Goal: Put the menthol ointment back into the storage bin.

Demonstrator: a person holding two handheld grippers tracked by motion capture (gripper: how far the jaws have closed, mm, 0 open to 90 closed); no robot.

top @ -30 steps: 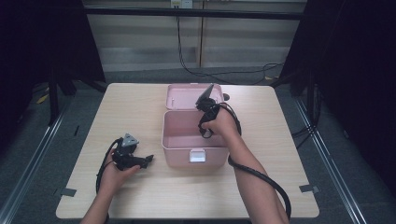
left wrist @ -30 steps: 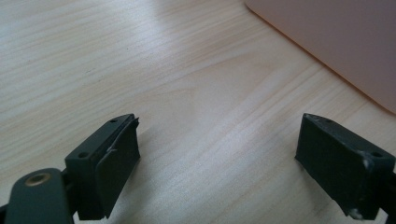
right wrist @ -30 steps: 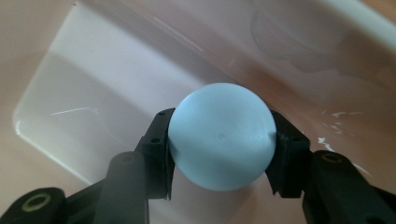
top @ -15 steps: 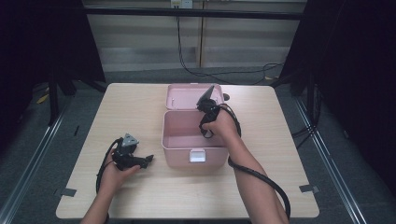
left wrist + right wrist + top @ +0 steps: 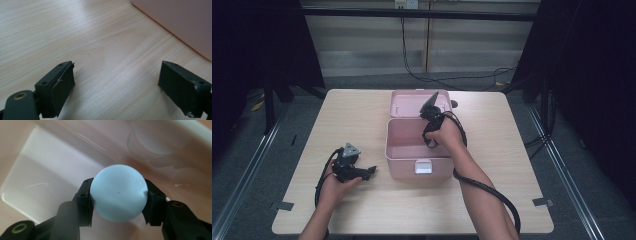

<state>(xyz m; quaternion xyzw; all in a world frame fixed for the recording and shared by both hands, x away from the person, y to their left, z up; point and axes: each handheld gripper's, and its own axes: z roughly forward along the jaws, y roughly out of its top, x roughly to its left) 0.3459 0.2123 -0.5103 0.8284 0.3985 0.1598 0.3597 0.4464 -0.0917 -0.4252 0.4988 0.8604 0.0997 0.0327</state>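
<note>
The right gripper [image 5: 117,195] clamps a pale blue ball [image 5: 118,193] over the pink box [image 5: 404,145]; a slack grip could let it roll loose.

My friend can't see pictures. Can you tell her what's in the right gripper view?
A pale blue ball is squeezed between the two black jaws of the right claw, one jaw on each side of it. Behind the ball is the pale inside of a pink box, so the ball is being held within the open box.
</note>
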